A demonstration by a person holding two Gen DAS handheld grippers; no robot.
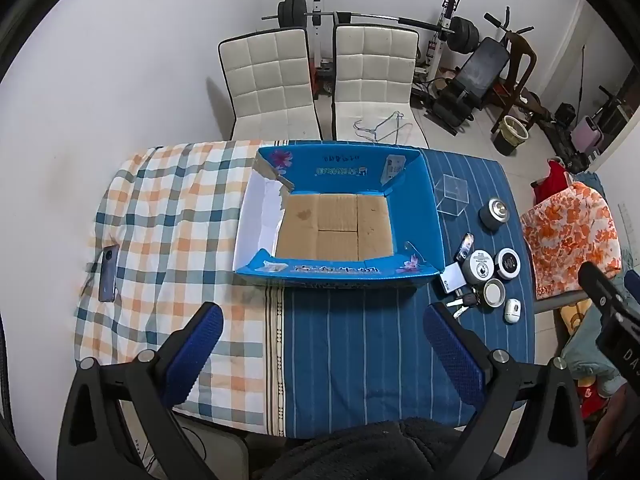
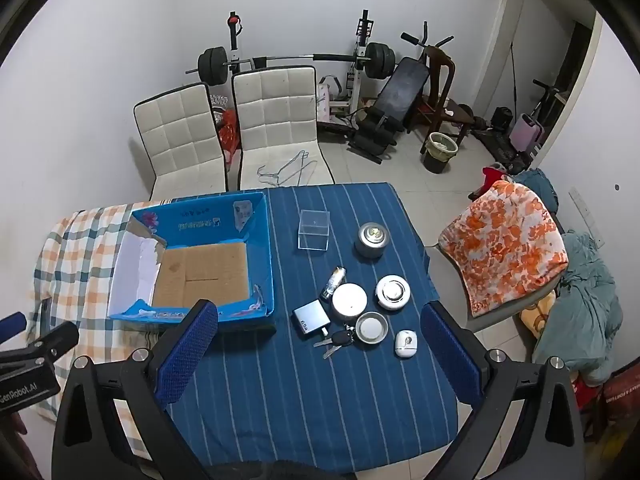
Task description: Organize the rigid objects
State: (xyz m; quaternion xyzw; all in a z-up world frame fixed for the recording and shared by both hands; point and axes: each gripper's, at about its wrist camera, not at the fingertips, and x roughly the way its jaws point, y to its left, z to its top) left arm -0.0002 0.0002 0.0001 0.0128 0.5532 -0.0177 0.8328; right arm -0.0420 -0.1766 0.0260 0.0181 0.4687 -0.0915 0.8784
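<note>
left tongs: my left gripper (image 1: 322,354) tilts steeply down over the near edge of the table (image 1: 360,360), its blue pads (image 1: 194,350) spread wide with nothing between them.
right tongs: my right gripper (image 2: 318,354) also slopes down, released and empty, with the small things between its tips and beyond; its textured pads (image 2: 188,350) are dimpled rubber on black jointed arms.
box: an open box (image 2: 262,248) of blue printed card, brown corrugated floor bare inside, its left wall white and torn at the far corner; it lies at 10 o'clock from my right tongs.
cloths: a blue cloth (image 2: 304,400) with thin pale stripes on the right half, a check cloth (image 1: 168,216) in orange, teal and white on the left, both soft and creased.
cube: a clear hard plastic cube (image 2: 314,230) at 12 o'clock, apart from the rest.
tins: a grey round tin (image 2: 371,240) with a shiny top at 1 o'clock; nearer, a white jar (image 2: 349,300), a round white case (image 2: 393,292) and an open tin (image 2: 372,328), close together.
small things: a flat silver block (image 2: 311,316) touching the jar, keys (image 2: 338,340) just beside the open tin, a white oval pod (image 2: 406,343), a slim metal tube (image 2: 334,282).
phone: a dark phone (image 1: 109,274) flat on the check cloth, at 9 o'clock from the box.
</note>
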